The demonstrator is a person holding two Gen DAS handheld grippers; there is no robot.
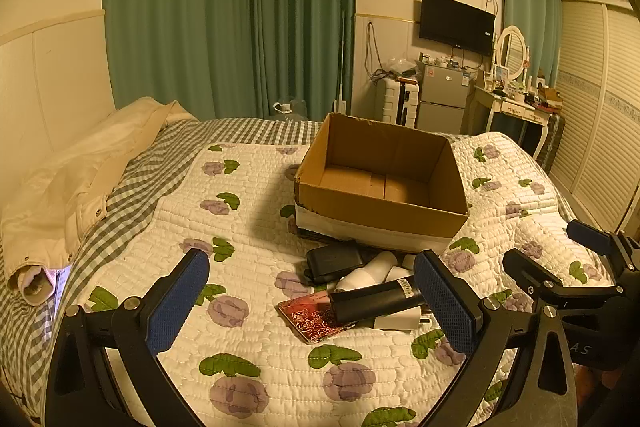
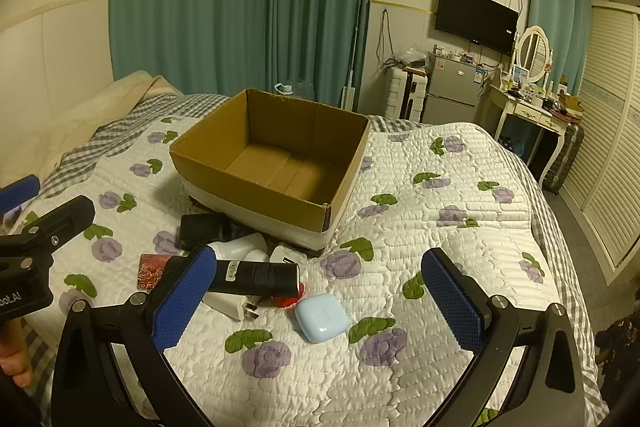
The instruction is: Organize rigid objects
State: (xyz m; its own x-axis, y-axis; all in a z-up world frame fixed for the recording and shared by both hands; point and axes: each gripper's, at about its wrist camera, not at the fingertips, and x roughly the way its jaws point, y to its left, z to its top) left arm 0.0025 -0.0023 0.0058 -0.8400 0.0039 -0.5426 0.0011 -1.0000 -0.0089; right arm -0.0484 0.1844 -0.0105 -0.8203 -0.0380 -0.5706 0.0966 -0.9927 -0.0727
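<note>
Cardboard box (image 2: 276, 163) sits empty on the bed; clutter's piled just in front. Both your claws, left claw (image 1: 312, 301) and right claw (image 2: 320, 297), gape wide, holding nothing. I'd grab the blue earbud case (image 2: 320, 317) first.

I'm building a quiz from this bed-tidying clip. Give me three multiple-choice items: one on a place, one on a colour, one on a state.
1. Where does the pile of small objects lie?
A. inside the box
B. on the quilt in front of the box
C. on the dresser

2. What colour is the earbud case?
A. light blue
B. red
C. black

3. What state is the cardboard box in?
A. taped shut
B. open and empty
C. open and full

Answers:
1 B: the black tube and its neighbours rest on the quilt.
2 A: the earbud case is pale blue.
3 B: the cardboard box shows a bare floor.
</note>
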